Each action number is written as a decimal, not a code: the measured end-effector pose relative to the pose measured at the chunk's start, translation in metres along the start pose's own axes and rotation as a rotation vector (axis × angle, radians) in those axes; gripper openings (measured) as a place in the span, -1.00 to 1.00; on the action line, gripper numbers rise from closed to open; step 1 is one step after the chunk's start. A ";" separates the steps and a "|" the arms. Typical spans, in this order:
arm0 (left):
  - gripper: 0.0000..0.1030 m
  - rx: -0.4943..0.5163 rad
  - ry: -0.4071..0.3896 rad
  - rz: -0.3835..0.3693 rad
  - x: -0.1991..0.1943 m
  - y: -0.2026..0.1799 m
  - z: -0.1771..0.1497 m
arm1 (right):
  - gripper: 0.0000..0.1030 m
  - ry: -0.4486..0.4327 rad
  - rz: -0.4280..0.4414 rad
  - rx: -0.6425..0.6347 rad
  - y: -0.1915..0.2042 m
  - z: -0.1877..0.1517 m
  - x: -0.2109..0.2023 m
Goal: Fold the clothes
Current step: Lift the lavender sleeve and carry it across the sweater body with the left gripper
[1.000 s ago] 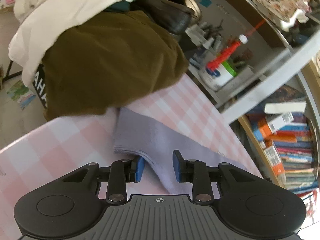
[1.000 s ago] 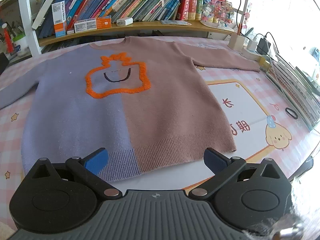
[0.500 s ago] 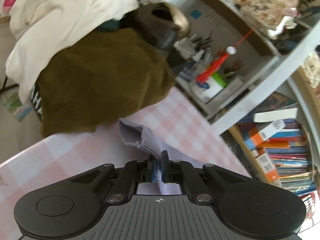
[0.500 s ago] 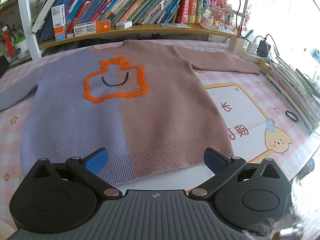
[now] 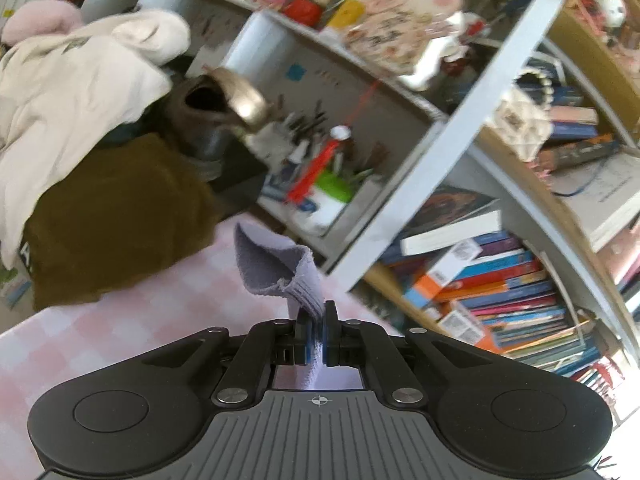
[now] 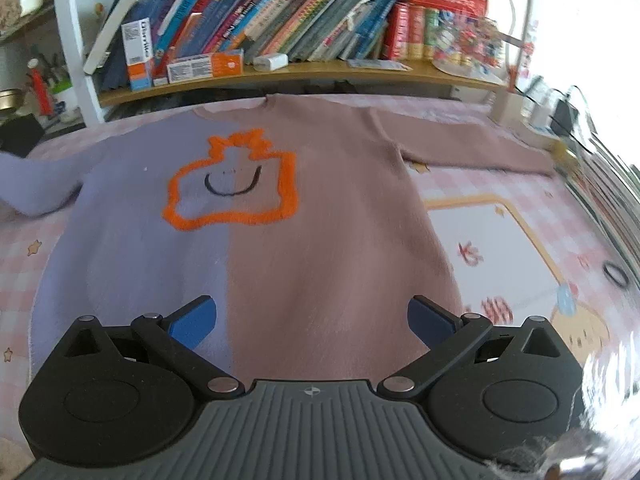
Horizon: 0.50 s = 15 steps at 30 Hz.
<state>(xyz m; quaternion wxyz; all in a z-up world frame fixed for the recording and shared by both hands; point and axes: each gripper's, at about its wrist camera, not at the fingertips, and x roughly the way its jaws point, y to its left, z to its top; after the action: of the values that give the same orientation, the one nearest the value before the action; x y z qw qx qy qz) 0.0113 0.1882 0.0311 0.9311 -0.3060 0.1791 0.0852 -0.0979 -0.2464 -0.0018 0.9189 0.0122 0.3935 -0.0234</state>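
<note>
A sweater (image 6: pixel 280 248), lilac on its left half and dusty pink on its right, lies flat on the pink checked tablecloth (image 6: pixel 460 208). An orange outlined smiling figure (image 6: pixel 232 184) marks its chest. My left gripper (image 5: pixel 317 332) is shut on the lilac sleeve cuff (image 5: pixel 276 264), which stands lifted off the cloth. In the right wrist view that lilac sleeve (image 6: pixel 36 188) rises at the far left. My right gripper (image 6: pixel 312 320) hangs open over the sweater's lower body, nothing between its fingers. The pink sleeve (image 6: pixel 480 148) stretches out to the right.
A heap of brown (image 5: pixel 108 220) and cream clothes (image 5: pixel 68 80) sits at the table's left end. Bookshelves (image 6: pixel 280 40) run along the far edge. A stack of books (image 6: pixel 600 184) and a black hair ring (image 6: pixel 616 274) lie at the right.
My left gripper closed on the lilac cuff and lifted it off the table. My right gripper moved forward over the sweater's hem, still open.
</note>
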 end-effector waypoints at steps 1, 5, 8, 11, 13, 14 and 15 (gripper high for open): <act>-0.95 0.009 -0.008 -0.005 -0.002 -0.010 -0.001 | 1.00 -0.001 0.015 -0.008 -0.006 0.004 0.002; -0.95 0.048 -0.048 -0.022 -0.009 -0.052 -0.009 | 1.00 -0.007 0.069 -0.041 -0.030 0.017 0.012; -0.95 0.083 -0.066 -0.031 -0.013 -0.083 -0.018 | 1.00 -0.008 0.106 -0.057 -0.049 0.026 0.021; -0.95 0.112 -0.074 -0.032 -0.014 -0.110 -0.028 | 1.00 0.001 0.146 -0.067 -0.067 0.031 0.029; -0.95 0.131 -0.076 -0.030 -0.013 -0.128 -0.035 | 1.00 0.007 0.171 -0.074 -0.078 0.033 0.033; -0.95 0.142 -0.076 -0.029 -0.012 -0.136 -0.038 | 1.00 0.008 0.181 -0.075 -0.084 0.034 0.034; -0.95 0.152 -0.076 -0.028 -0.011 -0.145 -0.042 | 1.00 0.008 0.191 -0.074 -0.089 0.036 0.035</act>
<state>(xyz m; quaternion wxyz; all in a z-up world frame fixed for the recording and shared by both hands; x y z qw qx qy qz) 0.0285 0.0468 0.0822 0.9589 -0.2335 0.1453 0.0699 -0.0525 -0.3377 -0.0031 0.9153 0.0158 0.3947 0.0789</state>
